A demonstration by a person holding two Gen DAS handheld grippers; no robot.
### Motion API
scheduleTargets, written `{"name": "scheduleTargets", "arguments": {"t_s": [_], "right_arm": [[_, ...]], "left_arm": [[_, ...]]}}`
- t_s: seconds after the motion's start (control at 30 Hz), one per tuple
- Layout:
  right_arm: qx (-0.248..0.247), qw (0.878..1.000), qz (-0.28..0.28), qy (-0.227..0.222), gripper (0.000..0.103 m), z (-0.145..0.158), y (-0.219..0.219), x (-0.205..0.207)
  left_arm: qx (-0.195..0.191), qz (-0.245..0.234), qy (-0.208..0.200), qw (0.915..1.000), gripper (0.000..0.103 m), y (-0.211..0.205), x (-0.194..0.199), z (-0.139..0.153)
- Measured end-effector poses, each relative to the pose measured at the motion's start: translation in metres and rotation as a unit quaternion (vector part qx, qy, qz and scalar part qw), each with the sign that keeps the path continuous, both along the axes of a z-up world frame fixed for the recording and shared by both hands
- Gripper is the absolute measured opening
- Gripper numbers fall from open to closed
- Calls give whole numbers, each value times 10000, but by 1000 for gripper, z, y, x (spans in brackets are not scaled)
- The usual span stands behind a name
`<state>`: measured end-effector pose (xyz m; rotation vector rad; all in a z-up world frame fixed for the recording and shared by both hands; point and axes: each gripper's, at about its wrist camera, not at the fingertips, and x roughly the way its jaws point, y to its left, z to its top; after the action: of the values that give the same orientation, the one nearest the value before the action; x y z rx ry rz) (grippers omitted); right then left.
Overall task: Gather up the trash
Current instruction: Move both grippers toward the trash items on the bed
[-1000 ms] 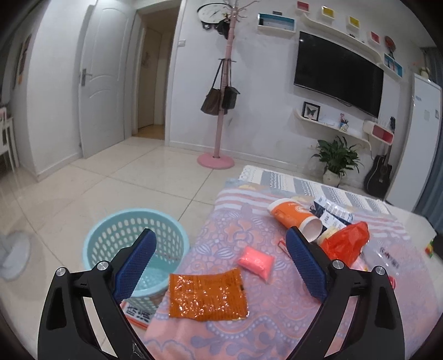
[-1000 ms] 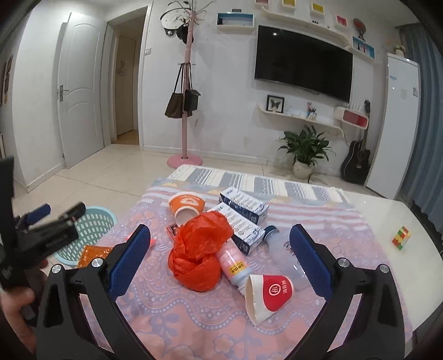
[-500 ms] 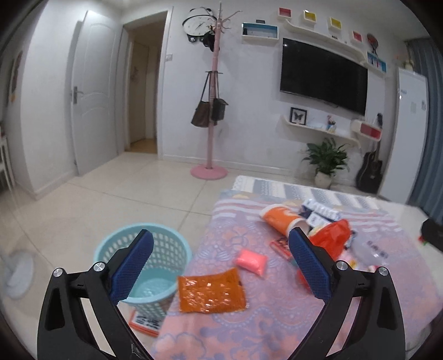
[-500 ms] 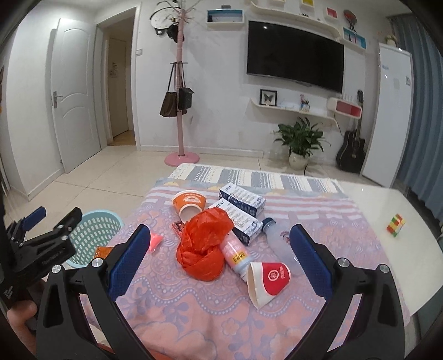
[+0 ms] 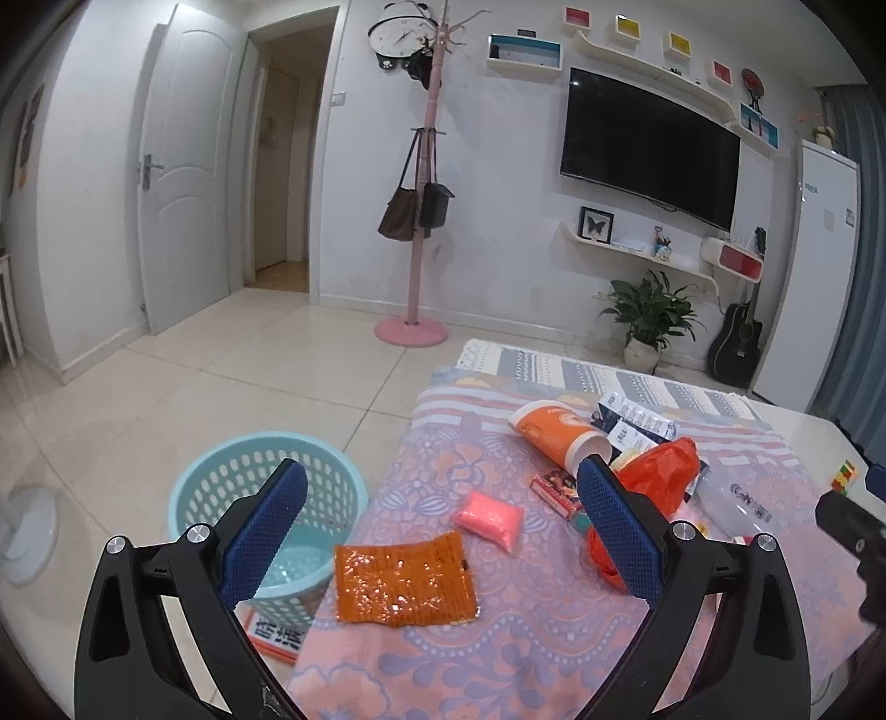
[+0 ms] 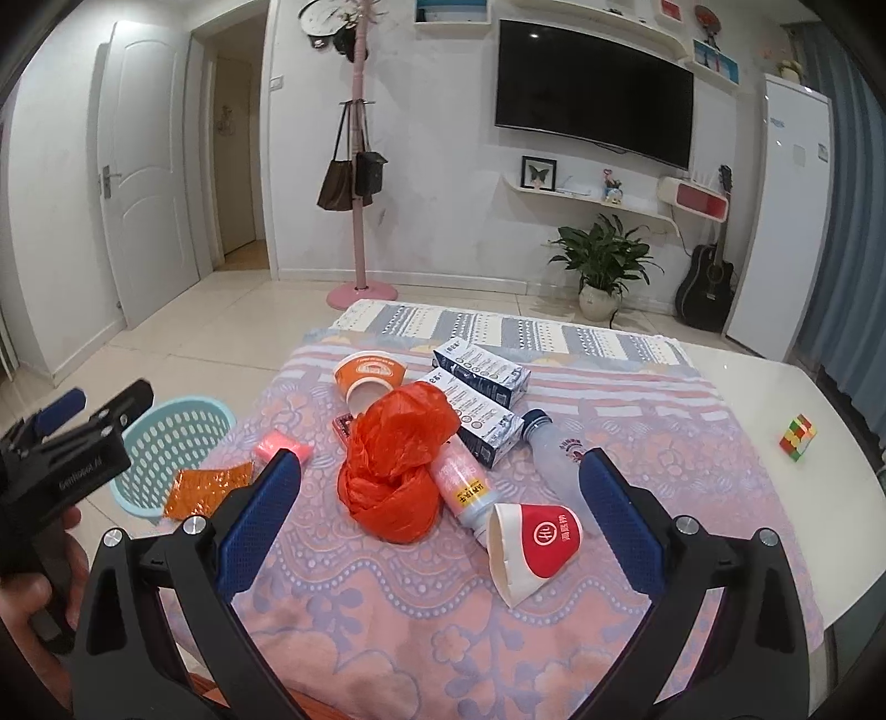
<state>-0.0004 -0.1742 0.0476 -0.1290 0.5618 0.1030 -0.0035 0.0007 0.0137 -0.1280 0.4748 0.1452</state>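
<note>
Evenly lit, cool indoor light from overhead; only soft, faint shadows under the litter. Pale sheen on the floor tiles and a small glare spot on the television. Strong fisheye bending: door and walls bowed, corners vignetted black. Sharp throughout mid-frame, slightly soft toward the rims. Colours a little bluish.
</note>
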Motion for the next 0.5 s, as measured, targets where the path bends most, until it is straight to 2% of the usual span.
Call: {"name": "scheduleTargets", "arguments": {"t_s": [0.23, 0.4, 0.5], "right_arm": [[-293, 9990, 176, -272, 94, -2, 8, -6], [-208, 9994, 135, -260, 91, -3, 1, -6], [-81, 9997, 76, -225, 91, -2, -6, -6]], "left_arm": [[62, 84, 153, 9998, 95, -4, 9, -15], [26, 119, 228, 9997, 95, -5, 13, -24], [199, 125, 210, 9995, 95, -8, 13, -25]]}}
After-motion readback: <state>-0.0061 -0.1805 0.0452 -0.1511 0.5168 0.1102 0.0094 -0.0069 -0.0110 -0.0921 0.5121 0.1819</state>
